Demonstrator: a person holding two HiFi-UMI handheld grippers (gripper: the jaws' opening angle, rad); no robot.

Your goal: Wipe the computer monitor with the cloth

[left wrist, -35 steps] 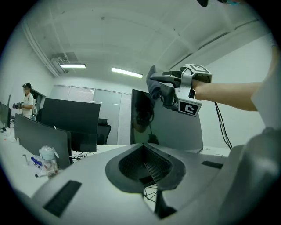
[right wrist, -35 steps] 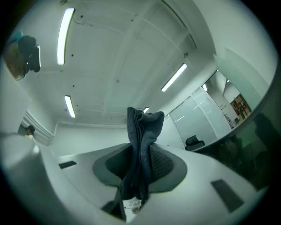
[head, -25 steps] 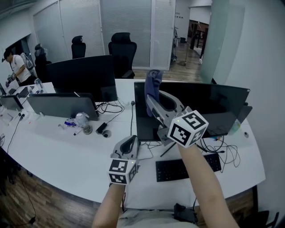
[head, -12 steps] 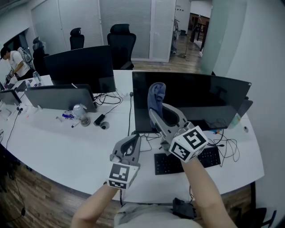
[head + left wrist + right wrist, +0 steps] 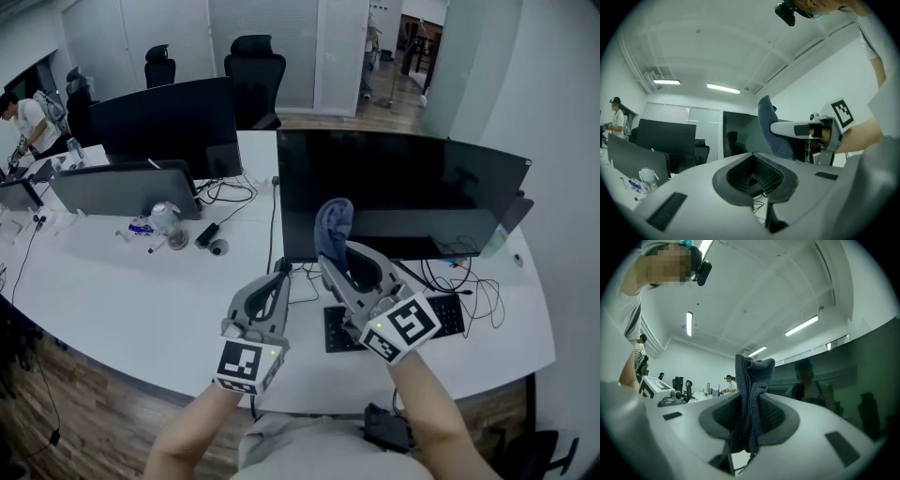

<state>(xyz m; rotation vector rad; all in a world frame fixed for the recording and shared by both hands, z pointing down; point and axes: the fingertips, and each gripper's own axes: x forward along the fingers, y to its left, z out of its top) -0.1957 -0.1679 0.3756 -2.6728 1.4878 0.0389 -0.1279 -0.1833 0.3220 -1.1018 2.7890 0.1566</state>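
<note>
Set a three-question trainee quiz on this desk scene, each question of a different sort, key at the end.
1. True or false: the dark blue folded cloth is clamped between the fingers of the right gripper.
2. Where does the black keyboard lie?
A. on the white desk, in front of the wide black monitor
B. on an office chair
C. behind that monitor
3. Which gripper has nothing between its fingers?

Key: 1 true; 2 A; 3 the left gripper, whose fingers are shut on nothing.

Cloth (image 5: 333, 228) dusty blue — monitor (image 5: 403, 187) plain black — desk (image 5: 112, 291) white.
</note>
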